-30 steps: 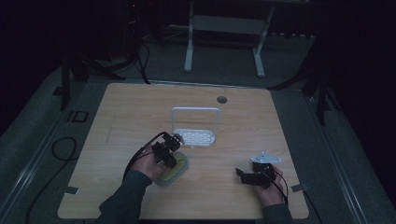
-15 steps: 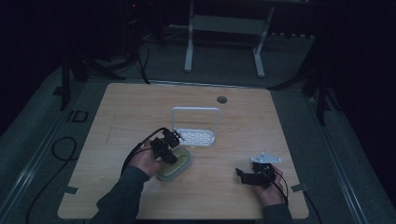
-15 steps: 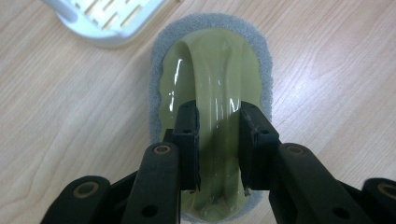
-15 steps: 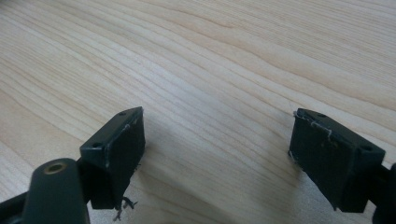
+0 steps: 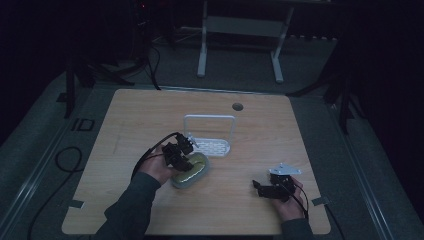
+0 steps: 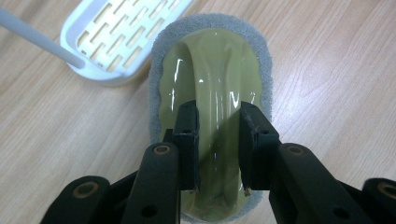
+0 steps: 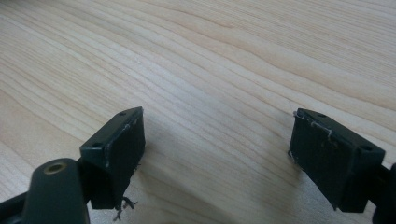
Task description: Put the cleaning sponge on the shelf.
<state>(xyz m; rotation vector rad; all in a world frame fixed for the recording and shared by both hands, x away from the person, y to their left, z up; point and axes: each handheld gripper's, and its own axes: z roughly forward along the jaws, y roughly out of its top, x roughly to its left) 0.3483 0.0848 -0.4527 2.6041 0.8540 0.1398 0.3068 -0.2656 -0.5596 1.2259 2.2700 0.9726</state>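
- Left gripper (image 6: 217, 135): in my left gripper view, my two jaws stand on either side of the raised olive handle (image 6: 215, 93) of the sponge (image 6: 210, 116), pinched against it. I read this as a firm grasp on the handle.
- Sponge: in the high view, the sponge (image 5: 192, 170) lies on the table (image 5: 125, 125) at about 7 o'clock from the white rack (image 5: 212, 145), just beside its near edge. In my left gripper view the rack (image 6: 116, 42) sits at 11 o'clock from the sponge, the two close, but I cannot tell whether they touch.
- Change from the frame one second ago: my left hand (image 5: 157, 167) has moved forward and to the right, and the sponge with it, so the sponge now sits nearer the rack than it did.
- Meaning for the work: I judge the sponge is under my control and being carried toward the rack. Setting it in the rack is not yet done.
- Right gripper (image 5: 260, 186): it rests at the 5 o'clock part of the table, well apart from the sponge, where it was a second ago. In my right gripper view the jaws stand wide apart with bare wood (image 7: 210, 70) between them, holding nothing.
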